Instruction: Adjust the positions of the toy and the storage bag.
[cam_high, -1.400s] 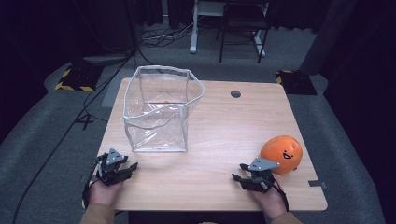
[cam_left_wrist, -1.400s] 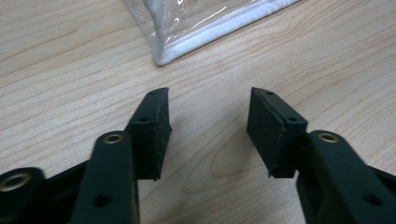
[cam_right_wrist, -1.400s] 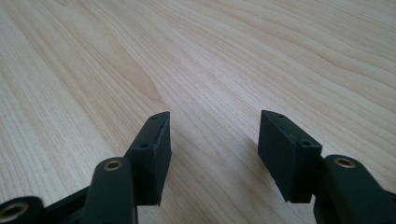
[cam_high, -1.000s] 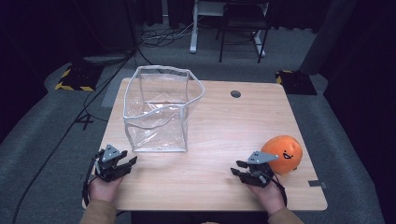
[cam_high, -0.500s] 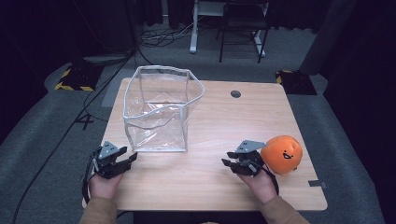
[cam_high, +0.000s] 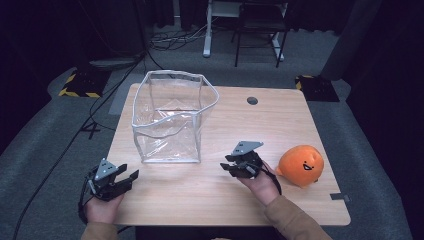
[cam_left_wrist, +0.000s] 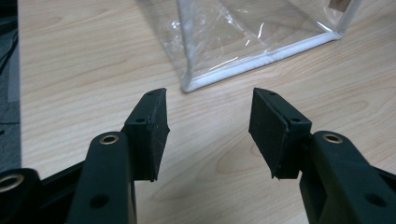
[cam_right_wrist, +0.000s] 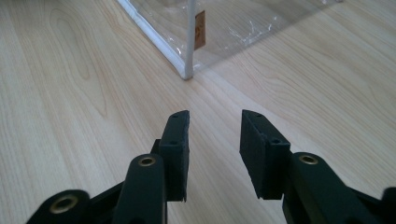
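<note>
A clear plastic bag (cam_high: 170, 117) with white piping stands open on the left half of the wooden table (cam_high: 220, 200). Its near corner appears in the left gripper view (cam_left_wrist: 196, 81) and the right gripper view (cam_right_wrist: 187, 70). An orange plush ball (cam_high: 301, 165) with a small face lies near the table's right edge. My left gripper (cam_high: 129, 176) is open near the front left edge, just in front of the bag, jaws empty (cam_left_wrist: 208, 128). My right gripper (cam_high: 226, 166) is open between the bag and the plush, pointing at the bag's near right corner, nothing between its jaws (cam_right_wrist: 212, 144).
A round cable hole (cam_high: 252, 100) sits at the table's far right. Black cables run over the grey floor at the left, with yellow-black striped plates (cam_high: 77, 85) at both far corners. A desk frame and chair (cam_high: 260, 25) stand behind the table.
My right gripper has moved left, away from the orange plush and toward the bag's near right corner. The left gripper has barely shifted.
</note>
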